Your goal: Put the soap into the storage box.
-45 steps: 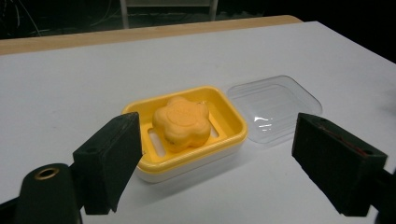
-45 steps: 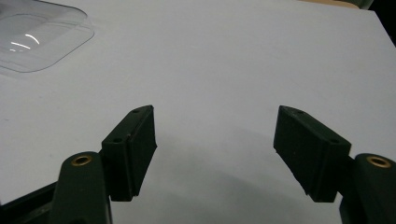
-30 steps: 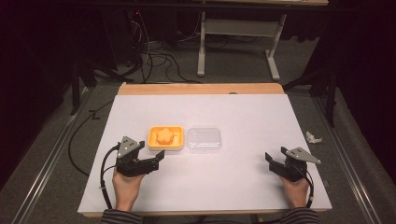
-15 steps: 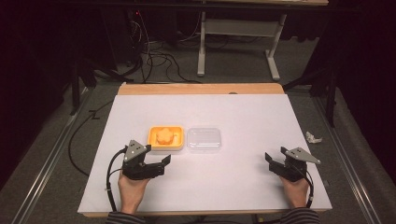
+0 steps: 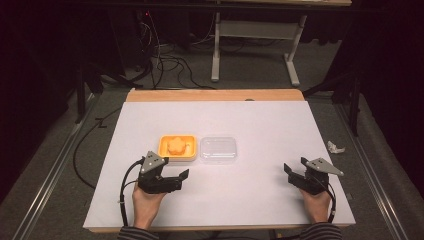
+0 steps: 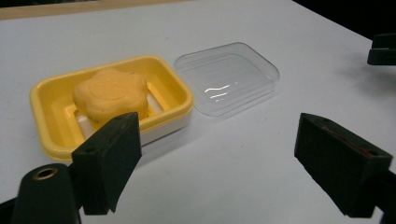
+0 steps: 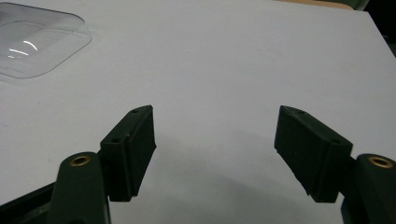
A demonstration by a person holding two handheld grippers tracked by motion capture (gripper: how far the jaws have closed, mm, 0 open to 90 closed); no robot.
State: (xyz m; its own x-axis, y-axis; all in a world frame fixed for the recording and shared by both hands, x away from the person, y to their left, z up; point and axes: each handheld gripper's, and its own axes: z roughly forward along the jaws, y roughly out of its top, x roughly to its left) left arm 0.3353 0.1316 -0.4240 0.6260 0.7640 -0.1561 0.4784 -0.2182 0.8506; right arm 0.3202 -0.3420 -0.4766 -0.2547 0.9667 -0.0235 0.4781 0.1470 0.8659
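A yellow soap dish (image 5: 164, 150) (image 6: 46, 140) sits on the white table, holding an orange flower-shaped soap (image 5: 177, 145) (image 6: 111, 92). A clear plastic lid (image 5: 218, 149) (image 6: 229, 77) (image 7: 32, 39) lies flat just to its right. My left gripper (image 5: 181, 179) (image 6: 219, 154) is open, low over the table a little in front of the dish, jaws wide apart and empty. My right gripper (image 5: 292, 172) (image 7: 215, 149) is open near the table's front right, pointing left toward the lid, with nothing between its jaws.
The white table (image 5: 260, 120) has a wooden strip (image 5: 215, 95) along its far edge. A crumpled bit of paper (image 5: 335, 147) lies on the floor by the right edge. Cables (image 5: 165, 60) and a desk frame (image 5: 252, 45) are on the floor beyond.
My left gripper has drawn back from the dish toward the front edge and shifted slightly right. The right gripper has stayed where it was.
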